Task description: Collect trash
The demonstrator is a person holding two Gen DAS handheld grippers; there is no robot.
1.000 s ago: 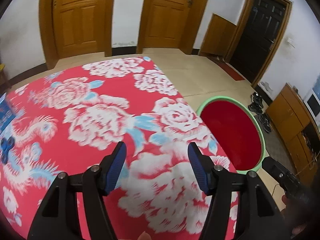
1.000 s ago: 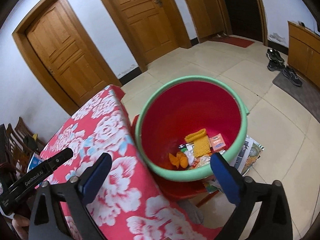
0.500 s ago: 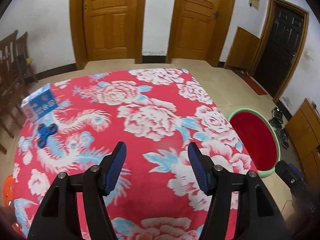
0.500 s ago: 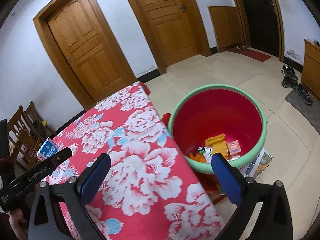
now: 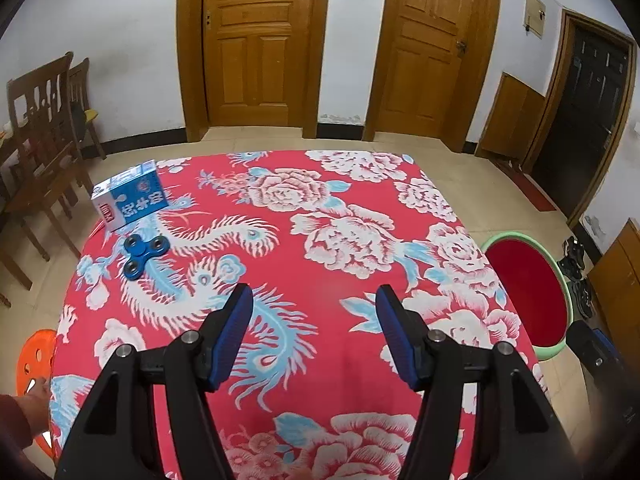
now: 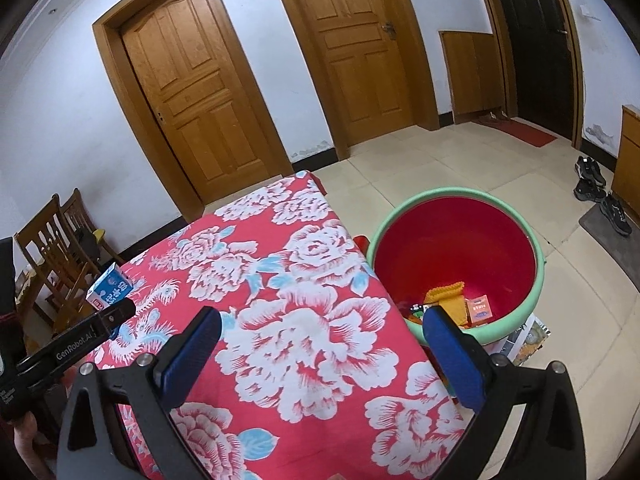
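Hovering with both tools, left tool (image 5: pixel 312 330) and right tool (image 6: pixel 320 354), gaping empty, eyeing the light, crushable carton (image 5: pixel 129 199), best pinched gently across its flat sides.

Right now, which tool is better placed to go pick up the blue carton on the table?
Left, probably. The left tool is open over the table with the blue carton at the far left corner. The right tool, also open, hangs near the green-rimmed bin on the opposite side.

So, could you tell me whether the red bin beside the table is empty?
Not empty: the red bin holds wrappers at its bottom.
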